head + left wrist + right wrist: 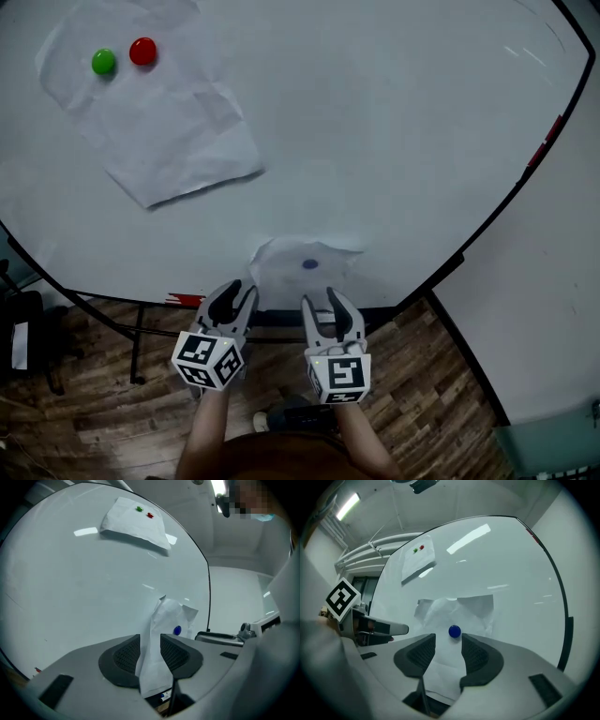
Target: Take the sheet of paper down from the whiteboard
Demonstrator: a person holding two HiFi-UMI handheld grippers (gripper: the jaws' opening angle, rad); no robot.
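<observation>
A crumpled white sheet (286, 270) hangs low on the whiteboard (403, 141), pinned by a blue magnet (310, 264). My left gripper (240, 291) and right gripper (321, 298) sit side by side just below the board's lower edge, under this sheet. In the left gripper view the sheet (169, 615) shows edge-on in the gap of my open left gripper (150, 643), and I see no pad pressing on it. The right gripper (448, 641) is open too, with the blue magnet (454, 631) and the sheet (476, 605) straight ahead between its jaws.
A second, larger sheet (164, 127) is pinned at the board's upper left by a green magnet (103, 62) and a red magnet (142, 51). The board's black stand (139, 347) and a dark bag (23, 337) stand on the wooden floor at left. A white wall (553, 281) is at right.
</observation>
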